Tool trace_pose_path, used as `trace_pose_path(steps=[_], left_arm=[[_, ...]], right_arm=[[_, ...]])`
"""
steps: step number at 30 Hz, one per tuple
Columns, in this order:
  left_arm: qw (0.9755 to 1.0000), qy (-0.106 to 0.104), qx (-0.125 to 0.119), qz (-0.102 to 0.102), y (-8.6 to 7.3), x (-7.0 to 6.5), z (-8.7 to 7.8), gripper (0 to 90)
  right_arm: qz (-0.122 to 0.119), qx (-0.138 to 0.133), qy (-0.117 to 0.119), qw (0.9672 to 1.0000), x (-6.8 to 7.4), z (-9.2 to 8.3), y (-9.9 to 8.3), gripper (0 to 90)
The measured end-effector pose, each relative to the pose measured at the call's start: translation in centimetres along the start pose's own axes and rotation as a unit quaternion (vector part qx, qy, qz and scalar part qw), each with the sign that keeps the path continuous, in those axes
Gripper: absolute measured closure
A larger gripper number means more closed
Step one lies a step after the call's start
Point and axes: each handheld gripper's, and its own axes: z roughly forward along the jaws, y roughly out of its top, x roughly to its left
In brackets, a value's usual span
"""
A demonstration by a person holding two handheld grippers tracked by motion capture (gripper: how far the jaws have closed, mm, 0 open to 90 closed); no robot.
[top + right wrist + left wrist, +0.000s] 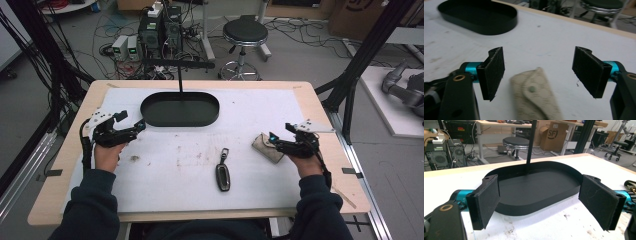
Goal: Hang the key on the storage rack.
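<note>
pouch [536, 96] was seen lying between spread jaws of right gripper [539, 72], ungripped | long axis ran along the approach line | left gripper [541, 202] was held open at tray [536, 192], well apart

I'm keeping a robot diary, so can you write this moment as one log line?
right gripper: open, around beige pouch, not pressing | left gripper: open, before black tray | car key: on table, untouched
</note>
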Motion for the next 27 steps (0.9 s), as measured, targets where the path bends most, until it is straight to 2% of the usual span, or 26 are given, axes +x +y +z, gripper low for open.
trace_pose_path(steps=[3,4,6,7,8,9,10,12,15,17,19,20,22,23,27], left_arm=[[1.0,0.001,-0.003,-0.001,0.0,0.0,-0.2,17.1],[1.0,0.0,-0.003,-0.002,0.0,0.1,-0.2,17.1],[1.0,0.001,-0.002,-0.005,-0.1,0.2,0.0,17.2],[1.0,0.001,-0.001,-0.006,-0.1,0.3,0.1,17.2],[1.0,0.001,-0.001,-0.006,-0.1,0.3,0.1,17.2],[1.0,0.001,0.0,-0.006,-0.2,0.3,0.1,17.2],[1.0,0.002,0.001,-0.007,-0.2,0.3,0.1,17.2],[1.0,0.002,0.003,-0.007,-0.2,0.4,0.1,17.2],[1.0,0.005,0.006,-0.005,-0.2,0.3,0.0,17.2],[0.9999,0.006,0.009,-0.002,-0.2,0.2,0.0,17.3],[0.9999,0.006,0.011,-0.001,-0.2,0.2,0.1,17.5],[0.9999,0.006,0.012,-0.002,-0.2,0.2,0.1,17.5],[0.9999,0.008,0.012,-0.002,-0.3,0.2,0.1,17.5],[0.9999,0.008,0.014,-0.001,-0.3,0.2,0.1,17.5],[0.9998,0.01,0.015,-0.002,-0.3,0.3,0.1,17.5]], right_arm=[[-0.02,0.009,0.028,0.9994,2.3,1.2,0.0,26.8],[-0.02,0.009,0.028,0.9994,2.3,1.2,0.0,26.8],[-0.035,0.015,0.047,0.9982,4.0,2.2,0.2,28.0],[-0.037,0.017,0.061,0.9973,5.2,3.0,0.4,28.9],[-0.041,0.021,0.067,0.9967,5.8,3.4,0.5,29.0],[-0.041,0.021,0.067,0.9967,5.8,3.4,0.5,29.0],[-0.039,0.026,0.081,0.9955,6.8,4.2,0.5,29.5],[-0.039,0.039,0.093,0.9942,7.7,5.0,0.2,33.6],[-0.049,0.061,0.093,0.9925,8.4,5.7,-0.1,34.0],[-0.046,0.074,0.101,0.9911,9.0,6.4,-0.3,37.8],[-0.046,0.089,0.113,0.9885,9.5,6.9,-0.5,40.6],[-0.049,0.107,0.118,0.986,10.1,7.4,-0.7,44.6],[-0.047,0.115,0.118,0.9851,10.3,7.5,-0.8,45.5],[-0.036,0.127,0.123,0.9836,10.7,8.0,-1.0,43.8],[-0.028,0.133,0.117,0.9837,11.5,8.4,-0.9,39.6]])
